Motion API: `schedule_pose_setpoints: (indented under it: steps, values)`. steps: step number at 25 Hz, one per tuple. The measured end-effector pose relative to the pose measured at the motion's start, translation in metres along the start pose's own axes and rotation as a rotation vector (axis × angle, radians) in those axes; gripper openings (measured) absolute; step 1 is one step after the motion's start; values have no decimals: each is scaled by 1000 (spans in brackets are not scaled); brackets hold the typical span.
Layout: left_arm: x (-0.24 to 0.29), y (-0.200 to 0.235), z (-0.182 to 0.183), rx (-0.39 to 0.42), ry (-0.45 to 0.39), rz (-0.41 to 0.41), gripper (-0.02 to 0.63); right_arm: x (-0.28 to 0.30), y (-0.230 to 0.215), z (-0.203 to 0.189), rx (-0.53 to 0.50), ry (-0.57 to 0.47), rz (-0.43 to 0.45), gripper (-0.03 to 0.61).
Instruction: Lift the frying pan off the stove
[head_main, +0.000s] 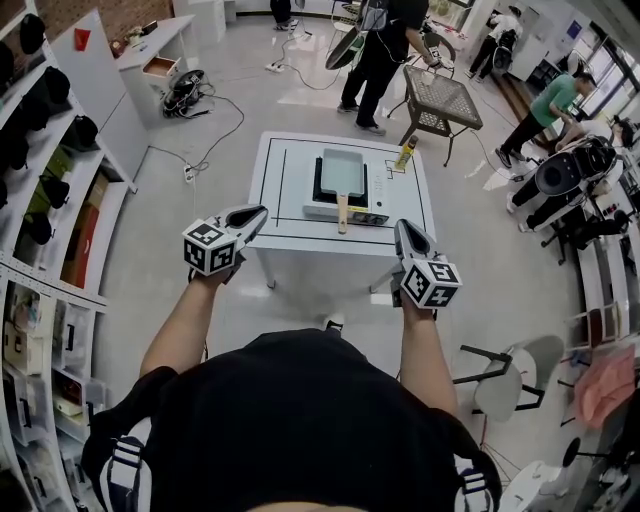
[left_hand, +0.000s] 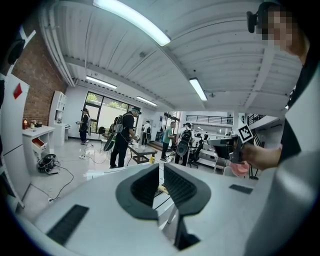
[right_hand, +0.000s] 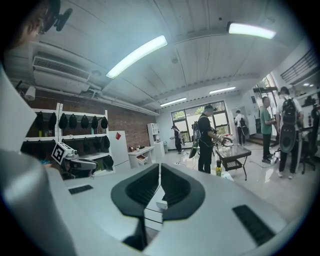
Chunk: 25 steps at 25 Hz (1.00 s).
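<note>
Left gripper (head_main: 258, 213): we hold it near the table's left corner, jaws pressed together with nothing between them. Right gripper (head_main: 401, 228): we hold it near the table's right corner, jaws likewise closed and empty. Both are short of the stove and touch nothing. Shelves (head_main: 60, 190): along the left wall, carrying dark caps. White table (head_main: 275, 170): centre of the floor, just beyond both grippers. Stove (head_main: 318, 207): a portable burner on the table's near half. Frying pan (head_main: 344, 170): rectangular and grey-blue, sitting on the stove, its wooden handle (head_main: 342, 212) pointing toward us, between the two grippers. Yellow bottle (head_main: 406, 152): lying tilted on the table, just right of the stove.
</note>
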<state>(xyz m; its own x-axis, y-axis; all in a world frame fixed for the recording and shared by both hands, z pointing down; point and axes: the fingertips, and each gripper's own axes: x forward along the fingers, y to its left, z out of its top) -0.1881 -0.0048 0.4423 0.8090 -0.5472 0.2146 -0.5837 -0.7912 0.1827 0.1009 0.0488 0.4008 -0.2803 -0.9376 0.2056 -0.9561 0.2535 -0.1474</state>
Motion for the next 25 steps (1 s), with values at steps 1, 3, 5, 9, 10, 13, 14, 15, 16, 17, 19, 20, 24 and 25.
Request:
schedule_pose_setpoints:
  steps: [1, 3, 5, 9, 10, 13, 14, 15, 16, 17, 19, 20, 24, 25]
  values:
    - [3, 1, 0, 0, 2, 4, 35, 3, -3, 0, 1, 0, 4, 17]
    - [10, 4, 1, -1, 5, 11, 35, 10, -10, -1, 8, 3, 11, 15]
    - [19, 5, 0, -2, 9, 15, 35, 17, -18, -5, 14, 9, 19, 15]
    - [36, 11, -2, -3, 27, 28, 35, 34, -34, -4, 21, 8, 38, 14]
    - [39, 13, -3, -5, 32, 34, 35, 38, -37, -5, 24, 10, 43, 14]
    - [50, 18, -4, -13, 37, 47, 35, 50, -48, -7, 27, 20, 56, 12]
    - [54, 20, -3, -16, 36, 50, 35, 54, -52, -6, 23, 23, 59, 11]
    - [59, 22, -2, -17, 35, 53, 35, 58, -55, -4, 19, 24, 62, 11]
    - [63, 24, -1, -19, 34, 55, 35, 63, -58, -2, 15, 25, 67, 11]
    - [66, 26, 0, -20, 35, 58, 35, 68, -60, -1, 15, 27, 71, 11]
    - [73, 30, 0, -26, 39, 62, 35, 77, -66, -1, 17, 36, 79, 11]
    - [77, 31, -1, -29, 42, 65, 35, 80, -69, -2, 18, 41, 82, 11]
    - [92, 38, -6, -42, 53, 78, 35, 95, -81, -7, 23, 58, 98, 11]
    - [96, 40, -7, -45, 56, 80, 35, 99, -85, -8, 25, 62, 102, 11]
